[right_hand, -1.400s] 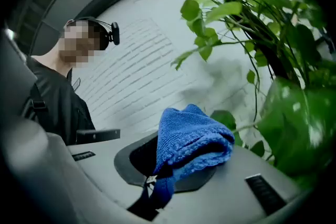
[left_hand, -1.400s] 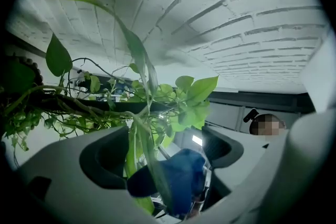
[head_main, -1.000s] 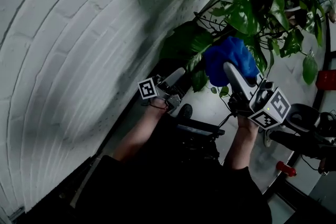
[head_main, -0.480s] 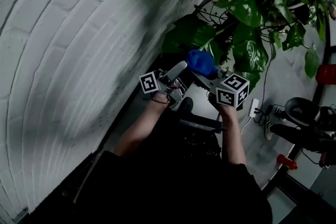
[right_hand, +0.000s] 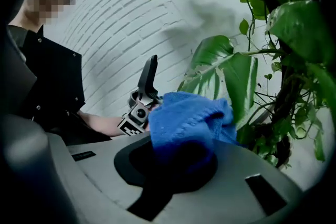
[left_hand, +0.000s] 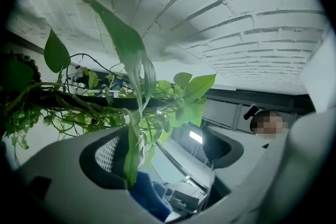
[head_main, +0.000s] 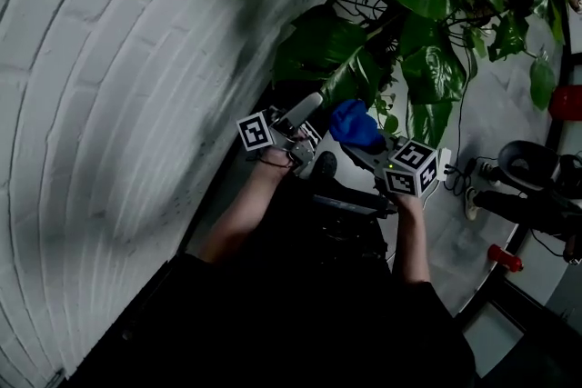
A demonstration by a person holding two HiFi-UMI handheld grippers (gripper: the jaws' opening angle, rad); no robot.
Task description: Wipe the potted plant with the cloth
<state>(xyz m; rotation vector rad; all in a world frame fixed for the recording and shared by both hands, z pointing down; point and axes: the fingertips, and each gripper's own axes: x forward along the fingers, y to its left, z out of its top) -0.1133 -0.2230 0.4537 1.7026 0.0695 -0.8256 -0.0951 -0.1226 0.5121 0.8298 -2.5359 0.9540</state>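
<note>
Nubby blue cloth (right_hand: 184, 123), glossy smooth plant leaves (head_main: 427, 77) (almost waxy), matt rough painted-brick wall (head_main: 109, 104).

Black top (head_main: 300, 313) on the person, dark right through, sleeves stopping short above bare forearms. Left gripper (head_main: 309, 107): pale grey shell with black insets, and the left cube (head_main: 255, 133) is white with black square markers. Right gripper (head_main: 356, 145): same grey, and the right cube (head_main: 411, 168) shows a tiny green light.

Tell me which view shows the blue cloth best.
The right gripper view: the blue cloth fills the centre, bunched in the right claw. The head view shows it small, just under the potted plant leaves. The left gripper view catches only a blue sliver low in frame.
</note>
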